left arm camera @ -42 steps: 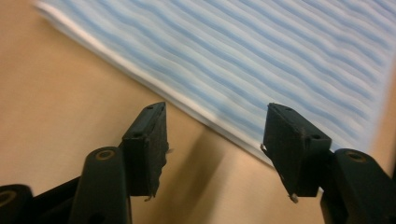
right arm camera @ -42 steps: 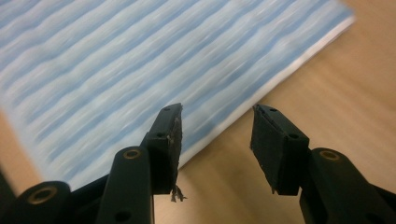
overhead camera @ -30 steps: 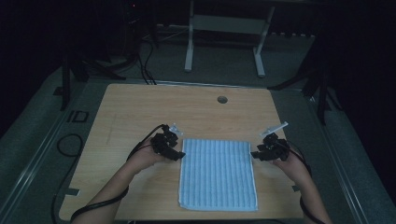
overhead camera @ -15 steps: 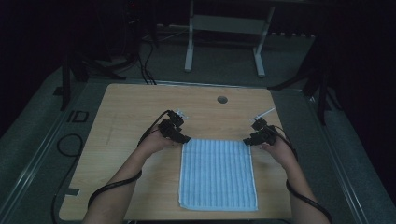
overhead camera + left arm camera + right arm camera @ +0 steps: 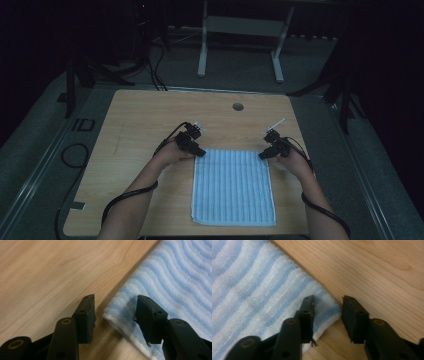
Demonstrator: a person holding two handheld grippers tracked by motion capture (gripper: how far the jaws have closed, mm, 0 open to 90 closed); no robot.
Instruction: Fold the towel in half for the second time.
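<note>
Blue-and-white striped towel (image 5: 233,186) lies flat on the wooden table (image 5: 145,120), near its front edge, long axis and stripes running away from us. Our left gripper (image 5: 196,150) and right gripper (image 5: 265,153) each straddle a far corner; jaws have just been closing but stand apart, not yet pinching. A round hole (image 5: 238,106) sits well beyond.

One towel, two tongs, one bench.
A single striped blue towel (image 5: 233,186) lies on one wooden bench (image 5: 150,115); left tongs (image 5: 198,151), right tongs (image 5: 263,155).
</note>
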